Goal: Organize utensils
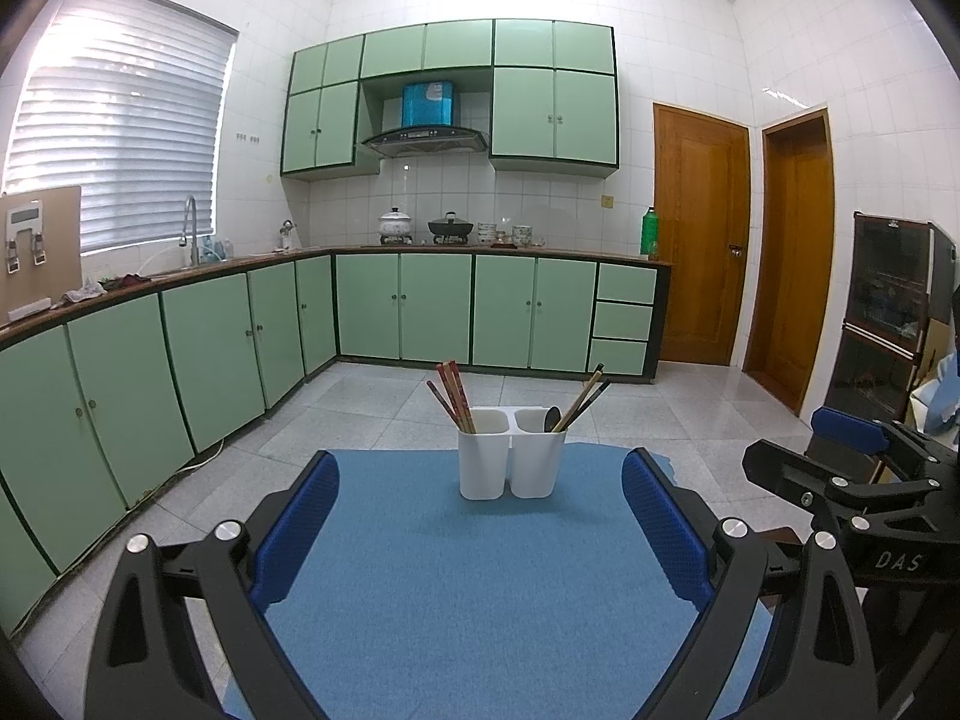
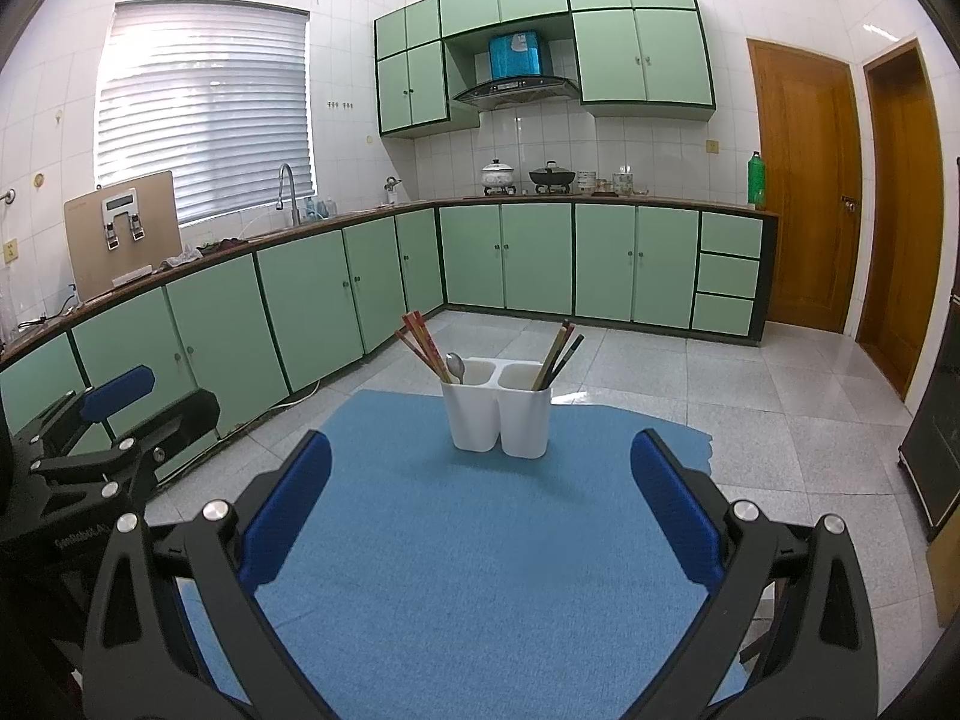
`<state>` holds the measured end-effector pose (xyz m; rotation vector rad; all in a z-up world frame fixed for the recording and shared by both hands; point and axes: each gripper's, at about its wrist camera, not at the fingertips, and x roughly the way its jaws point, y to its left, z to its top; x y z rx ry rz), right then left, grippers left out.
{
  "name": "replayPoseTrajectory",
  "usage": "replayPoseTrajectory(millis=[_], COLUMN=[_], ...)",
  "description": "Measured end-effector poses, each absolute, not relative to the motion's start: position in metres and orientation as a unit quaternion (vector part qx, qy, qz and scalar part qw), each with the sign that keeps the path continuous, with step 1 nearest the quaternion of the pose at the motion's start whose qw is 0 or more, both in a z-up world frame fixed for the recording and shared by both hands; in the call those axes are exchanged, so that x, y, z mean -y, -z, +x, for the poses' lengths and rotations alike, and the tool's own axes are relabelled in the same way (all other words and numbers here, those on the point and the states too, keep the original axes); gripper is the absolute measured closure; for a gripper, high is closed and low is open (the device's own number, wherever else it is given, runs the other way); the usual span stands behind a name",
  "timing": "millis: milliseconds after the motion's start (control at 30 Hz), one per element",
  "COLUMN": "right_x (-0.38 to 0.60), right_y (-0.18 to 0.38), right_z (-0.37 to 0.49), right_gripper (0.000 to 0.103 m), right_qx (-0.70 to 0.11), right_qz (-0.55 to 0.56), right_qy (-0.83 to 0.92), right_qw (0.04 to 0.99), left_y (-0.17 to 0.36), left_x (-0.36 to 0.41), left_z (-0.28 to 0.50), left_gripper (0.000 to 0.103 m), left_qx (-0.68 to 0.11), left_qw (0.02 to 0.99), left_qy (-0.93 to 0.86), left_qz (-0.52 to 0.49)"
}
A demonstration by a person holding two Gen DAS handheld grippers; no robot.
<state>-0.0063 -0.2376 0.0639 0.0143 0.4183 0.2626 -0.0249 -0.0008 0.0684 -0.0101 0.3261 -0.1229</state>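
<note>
Utensils (image 1: 459, 396) untouched — both tools (image 1: 480, 516) (image 2: 480, 510) agape, level.

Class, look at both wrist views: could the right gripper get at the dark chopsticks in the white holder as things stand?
Probably yes. The right gripper is open, and only bare blue mat lies between it and the white holder. The dark chopsticks stick out above the rim.

We can read only the letters "DAS" in white on the black body of the right tongs (image 1: 840, 438), at the right edge of the left wrist view. The small print on the left tongs (image 2: 126, 408) is too blurred for us to read.
</note>
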Motion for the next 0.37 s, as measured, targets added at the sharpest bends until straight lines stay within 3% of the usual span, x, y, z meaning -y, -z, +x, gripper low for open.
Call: replayPoseTrajectory(millis=[367], right_x=[0.238], right_y=[-0.0635], right_z=[-0.005], right_gripper=[0.006], right_qx=[-0.208], right_qz=[0.006], right_qy=[-0.13], right_qw=[0.97], left_y=[-0.0685], left_x=[0.0021], left_z=[-0.0239], left_gripper=[0.01], left_qx=[-0.165], left_qw=[0.985], left_qy=[0.06], left_qz=[-0.006])
